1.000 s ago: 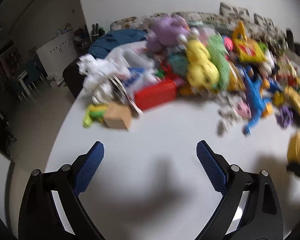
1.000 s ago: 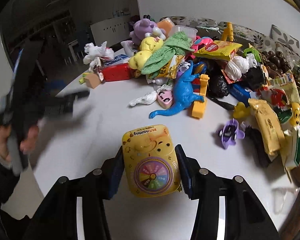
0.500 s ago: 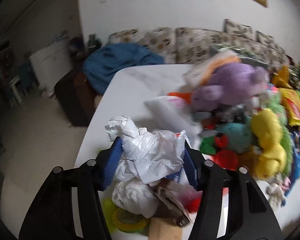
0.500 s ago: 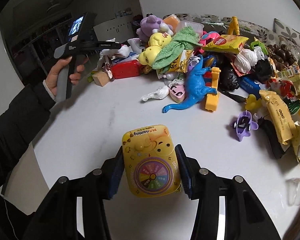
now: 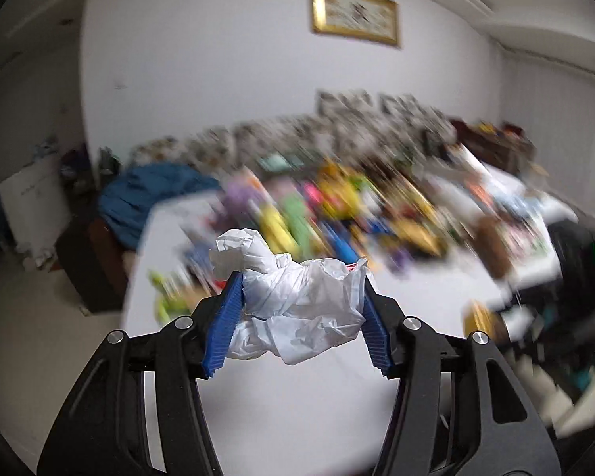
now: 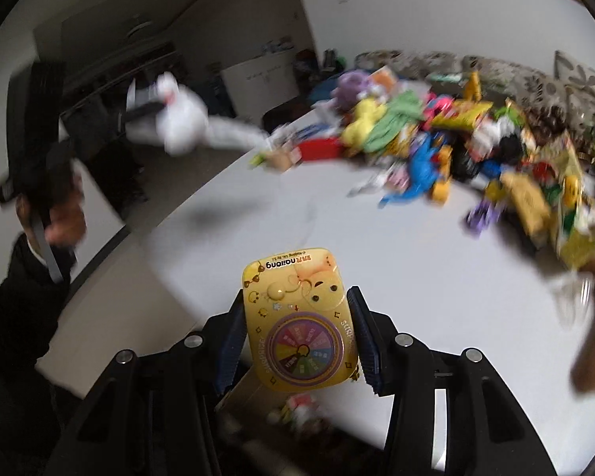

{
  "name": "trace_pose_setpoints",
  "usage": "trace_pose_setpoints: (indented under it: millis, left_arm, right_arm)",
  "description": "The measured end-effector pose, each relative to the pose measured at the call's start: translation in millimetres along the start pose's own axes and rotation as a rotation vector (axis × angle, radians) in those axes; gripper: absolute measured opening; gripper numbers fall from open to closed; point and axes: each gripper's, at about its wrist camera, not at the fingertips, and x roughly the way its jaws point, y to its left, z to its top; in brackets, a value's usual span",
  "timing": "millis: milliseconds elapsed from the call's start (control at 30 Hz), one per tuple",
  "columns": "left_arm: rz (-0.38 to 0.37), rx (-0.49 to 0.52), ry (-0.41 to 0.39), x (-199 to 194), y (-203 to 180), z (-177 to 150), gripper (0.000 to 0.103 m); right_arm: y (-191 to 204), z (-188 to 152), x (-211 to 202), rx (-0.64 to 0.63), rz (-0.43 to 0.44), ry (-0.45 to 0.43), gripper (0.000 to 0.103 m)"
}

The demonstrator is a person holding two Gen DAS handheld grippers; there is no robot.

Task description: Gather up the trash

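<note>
Crumpled white plastic bag [image 5: 297, 297]: pinched in your left claw [image 5: 299, 317], lifted above the counter [image 5: 297, 408].
Right claw [image 6: 295, 333]: yours grips a yellow spinner pack [image 6: 299, 319].

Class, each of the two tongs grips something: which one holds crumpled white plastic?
The left tongs, shut on the crumpled white plastic bag; the right tongs clamp a yellow spinner-wheel package.
</note>
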Motion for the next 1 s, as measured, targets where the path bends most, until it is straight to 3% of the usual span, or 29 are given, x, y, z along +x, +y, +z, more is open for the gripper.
trace_pose_setpoints:
  millis: [200, 267, 333, 467, 567, 667, 700, 733, 833, 933, 1000]
  left_arm:
    - [-0.153, -0.083, 0.291, 11, -52, -123, 0.057]
    - [-0.148, -0.111, 0.352, 29, -55, -152, 0.066]
    - [-0.081, -0.088, 0.408, 51, -64, -183, 0.08]
    - [-0.025, -0.053, 0.484, 65, -69, -212, 0.081]
    - [-0.046, -0.063, 0.429, 44, -65, -196, 0.081]
    - [-0.07, -0.102, 0.327, 32, -53, -147, 0.084]
    - [-0.066, -0.114, 0.271, 28, -48, -126, 0.087]
    - [-0.035, -0.125, 0.215, 27, -42, -104, 0.093]
    - [0.065, -0.145, 0.072, 37, -32, -60, 0.093]
    - [0.171, -0.162, 0.008, 63, -23, -27, 0.093]
    - [0.238, -0.173, 0.008, 90, -17, -13, 0.093]
  right_arm:
    - [18, -84, 11, 0.059, 0.081, 0.194, 0.049]
    - [16, -109, 34, 0.082, 0.057, 0.251, 0.051]
    - [12, -127, 54, 0.086, 0.033, 0.277, 0.06]
    - [3, -147, 68, 0.126, 0.001, 0.303, 0.061]
    - [3, -132, 43, 0.13, 0.013, 0.236, 0.067]
    - [3, -91, 12, 0.092, -0.011, 0.111, 0.071]
    - [2, -76, 2, 0.076, -0.025, 0.063, 0.077]
    - [0, -60, -5, 0.062, -0.053, 0.013, 0.08]
    - [-8, -12, -14, 0.032, -0.19, -0.143, 0.084]
    - [-17, 22, -2, 0.022, -0.319, -0.239, 0.09]
    - [-26, 42, 16, 0.019, -0.406, -0.264, 0.094]
